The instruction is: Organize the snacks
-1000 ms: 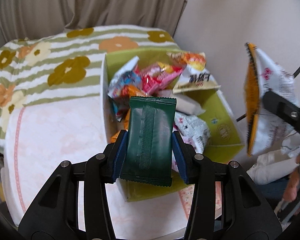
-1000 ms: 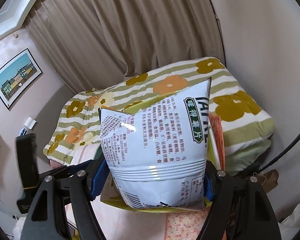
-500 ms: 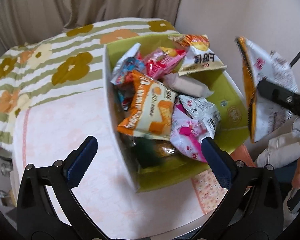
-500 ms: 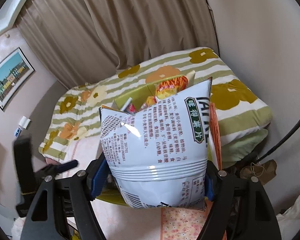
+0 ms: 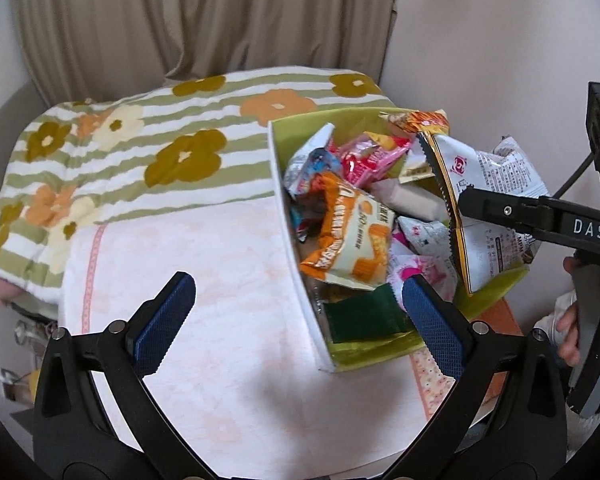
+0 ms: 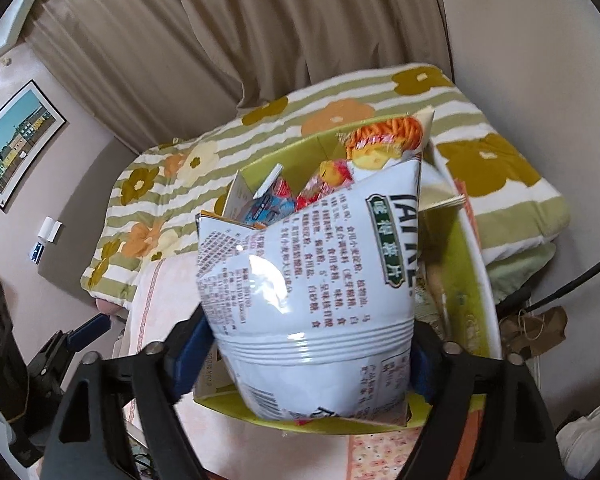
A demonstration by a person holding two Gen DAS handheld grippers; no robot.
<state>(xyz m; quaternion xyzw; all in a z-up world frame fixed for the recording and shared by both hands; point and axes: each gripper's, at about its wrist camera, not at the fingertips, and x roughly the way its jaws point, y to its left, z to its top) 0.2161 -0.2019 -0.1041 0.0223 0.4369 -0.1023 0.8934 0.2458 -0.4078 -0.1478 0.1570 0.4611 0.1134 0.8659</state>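
The dark green packet [image 5: 364, 316] that the left gripper [image 5: 298, 320] was clamping a second ago now lies inside the green box [image 5: 384, 354], at its near end under the orange biscuit bag [image 5: 350, 236] — that snack is delivered. The left gripper stands spread wide with nothing between its blue pads, hovering over the pale cloth of the table [image 5: 204, 280] just beside the box wall.

The right gripper [image 6: 300, 356] has come down from beside the box to directly over it, and its jaws are opening around the white chip bag [image 6: 312, 264]. The bag sits between the pads, its lower edge at the near rim of the box and slightly blurred, so it looks to be slipping free — whether the pads press on it at all any more cannot be told.

Judging by this, both snacks are as good as stowed, and the heaped box has little room left.
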